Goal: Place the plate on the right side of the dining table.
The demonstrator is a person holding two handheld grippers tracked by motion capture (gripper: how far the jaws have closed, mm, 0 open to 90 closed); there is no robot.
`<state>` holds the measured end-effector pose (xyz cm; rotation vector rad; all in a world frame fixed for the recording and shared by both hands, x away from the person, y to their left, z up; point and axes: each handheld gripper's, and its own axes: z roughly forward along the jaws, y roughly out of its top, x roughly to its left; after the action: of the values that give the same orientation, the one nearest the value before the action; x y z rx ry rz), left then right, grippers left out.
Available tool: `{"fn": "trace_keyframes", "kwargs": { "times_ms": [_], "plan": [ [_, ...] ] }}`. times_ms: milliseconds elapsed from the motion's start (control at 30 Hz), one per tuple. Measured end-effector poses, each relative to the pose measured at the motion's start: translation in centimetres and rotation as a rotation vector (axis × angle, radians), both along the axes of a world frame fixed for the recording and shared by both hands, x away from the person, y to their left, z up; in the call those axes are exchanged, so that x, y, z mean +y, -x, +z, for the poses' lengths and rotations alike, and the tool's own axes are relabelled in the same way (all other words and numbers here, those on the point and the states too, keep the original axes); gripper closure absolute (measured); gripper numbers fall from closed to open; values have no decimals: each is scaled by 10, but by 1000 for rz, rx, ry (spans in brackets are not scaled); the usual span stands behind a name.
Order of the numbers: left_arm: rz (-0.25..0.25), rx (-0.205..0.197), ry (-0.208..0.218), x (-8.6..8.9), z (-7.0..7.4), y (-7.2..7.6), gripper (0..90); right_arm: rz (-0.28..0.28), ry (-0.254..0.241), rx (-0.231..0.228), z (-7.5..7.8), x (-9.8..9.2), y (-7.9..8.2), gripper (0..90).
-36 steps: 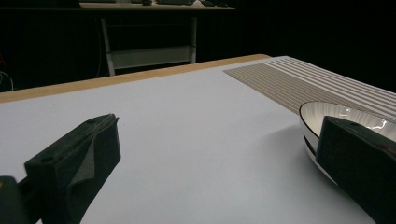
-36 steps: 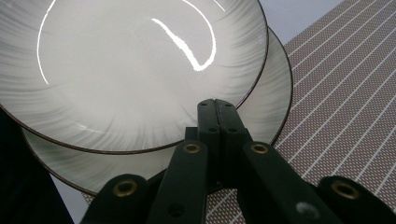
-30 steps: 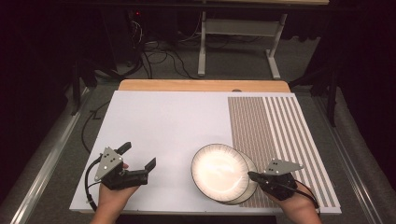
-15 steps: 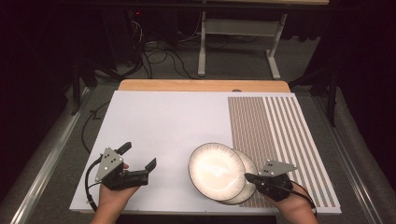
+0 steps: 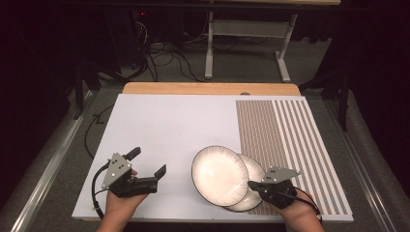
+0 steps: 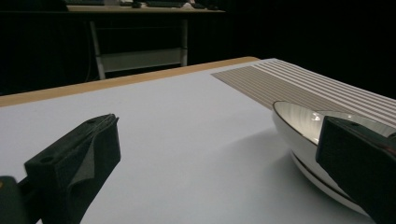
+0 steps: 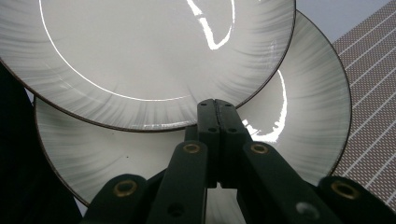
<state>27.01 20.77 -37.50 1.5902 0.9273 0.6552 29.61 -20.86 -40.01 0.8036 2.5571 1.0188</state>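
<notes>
Two stacked plates near bench's (image 5: pixel 159 125) near-right edge. Right tool (image 5: pixel 252 184), closed, pinches top plate (image 5: pixel 217 173) by its near rim, tilting it off bottom plate (image 5: pixel 253 193). Left tool (image 5: pixel 147 161) open, idle. Glazed, stiff, slippery, breakable; grip rim.

— What covers the worktop (image 5: pixel 164 121)?
— A white sheet over most of it, with a striped brown-and-white panel (image 5: pixel 285 140) along the right edge and a bare wooden strip (image 5: pixel 208 88) at the far edge.
— What lies on it?
— A lower plate (image 5: pixel 254 186) near the front edge, straddling white sheet and stripes.
</notes>
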Motion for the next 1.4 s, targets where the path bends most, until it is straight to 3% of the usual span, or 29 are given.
{"fn": "trace_keyframes", "kwargs": {
  "times_ms": [200, 333, 467, 700, 733, 833, 1000, 1100, 1400],
  "plan": [
    [-55, 11, 0, -22, 5, 0, 5, 9, 1, -3, -1, 2, -1, 900],
    [-94, 44, -6, -36, 4, -3, 5, 9, 2, 0, -1, 3, -2, 900],
    [-150, 88, 5, -52, 0, -9, 5, 11, 3, -5, -2, 5, -3, 900],
    [-217, 192, -32, -86, -15, -22, 14, 12, 8, -6, -2, 6, -2, 900],
    [-217, 192, -32, -86, -15, -22, 17, 12, 8, -6, -2, 6, -2, 900],
    [-243, 250, -47, -97, -21, -24, 23, 11, 11, -6, -1, 6, -2, 900],
    [-251, 301, -58, -105, -25, -25, 26, 9, 13, -4, -1, 6, -2, 900],
    [-277, 354, -49, -107, -27, -26, 31, 12, 6, -9, -2, 7, -2, 900],
    [-292, 438, -31, -108, -28, -30, 212, 16, 13, -8, -3, 8, -2, 900]
  ]
}}
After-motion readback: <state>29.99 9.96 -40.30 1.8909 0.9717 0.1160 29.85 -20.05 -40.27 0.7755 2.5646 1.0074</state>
